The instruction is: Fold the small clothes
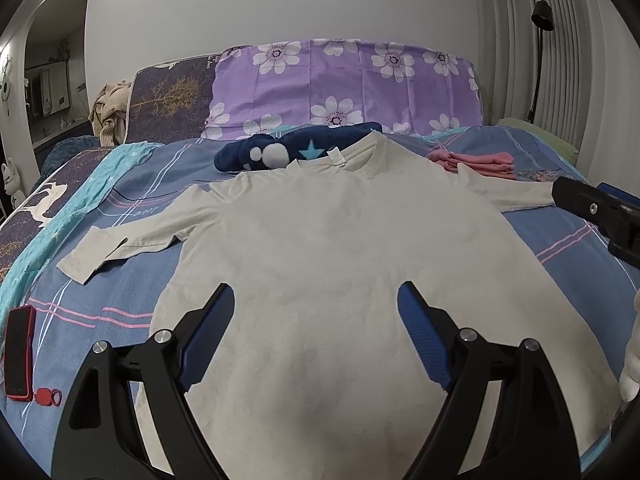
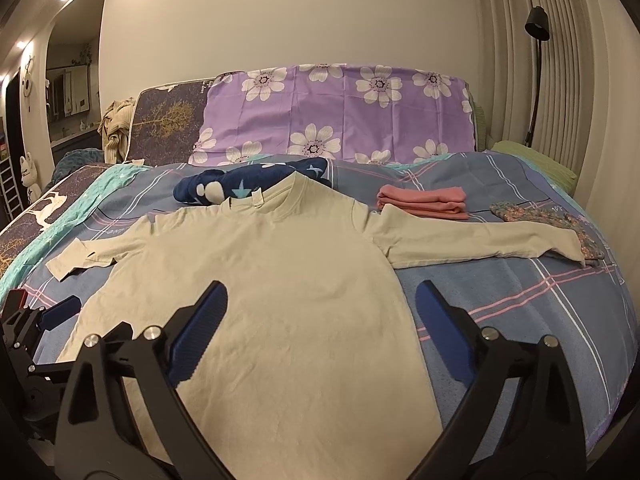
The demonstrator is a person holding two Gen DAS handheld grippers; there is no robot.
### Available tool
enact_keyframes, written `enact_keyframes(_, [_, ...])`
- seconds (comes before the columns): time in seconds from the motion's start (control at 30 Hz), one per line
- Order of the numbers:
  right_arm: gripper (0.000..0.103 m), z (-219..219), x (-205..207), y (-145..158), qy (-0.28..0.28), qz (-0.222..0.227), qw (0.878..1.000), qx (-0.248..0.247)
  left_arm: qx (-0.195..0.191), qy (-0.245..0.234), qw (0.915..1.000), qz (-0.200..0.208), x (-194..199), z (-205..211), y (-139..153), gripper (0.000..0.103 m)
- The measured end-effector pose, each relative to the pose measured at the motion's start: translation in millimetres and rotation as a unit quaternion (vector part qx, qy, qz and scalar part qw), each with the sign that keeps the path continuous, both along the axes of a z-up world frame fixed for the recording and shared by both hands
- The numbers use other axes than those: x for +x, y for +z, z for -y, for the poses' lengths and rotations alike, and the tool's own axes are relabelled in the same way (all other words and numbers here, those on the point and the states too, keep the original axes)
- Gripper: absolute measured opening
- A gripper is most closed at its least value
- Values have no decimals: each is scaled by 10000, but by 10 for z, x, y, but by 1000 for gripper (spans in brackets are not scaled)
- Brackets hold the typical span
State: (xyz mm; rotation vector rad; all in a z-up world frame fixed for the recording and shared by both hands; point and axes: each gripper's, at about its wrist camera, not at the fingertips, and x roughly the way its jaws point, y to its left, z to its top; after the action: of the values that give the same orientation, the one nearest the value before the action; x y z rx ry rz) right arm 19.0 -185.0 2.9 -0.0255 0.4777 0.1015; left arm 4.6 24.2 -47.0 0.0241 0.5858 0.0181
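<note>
A beige long-sleeved shirt (image 1: 320,248) lies flat on the bed, neck at the far end, both sleeves spread sideways; it also shows in the right wrist view (image 2: 256,280). My left gripper (image 1: 316,300) is open and empty, hovering above the shirt's lower body. My right gripper (image 2: 322,300) is open and empty above the shirt's right hem edge. The right gripper also shows at the right edge of the left view (image 1: 600,212), and the left gripper at the left edge of the right view (image 2: 44,320).
A folded pink garment (image 2: 424,200) and a navy star-print piece (image 2: 248,184) lie beyond the shirt. A floral cloth (image 2: 560,220) lies by the right sleeve end. A red phone (image 1: 18,352) and a red ring (image 1: 48,396) lie at the left. Purple flowered pillows (image 1: 344,84) stand behind.
</note>
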Motion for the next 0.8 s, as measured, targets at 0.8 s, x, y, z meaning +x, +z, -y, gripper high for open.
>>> enact_keyframes(0.8, [55,-257,372,-51,307,-346,9989,-64,123,275,9995,-97,249,-500,-31,79])
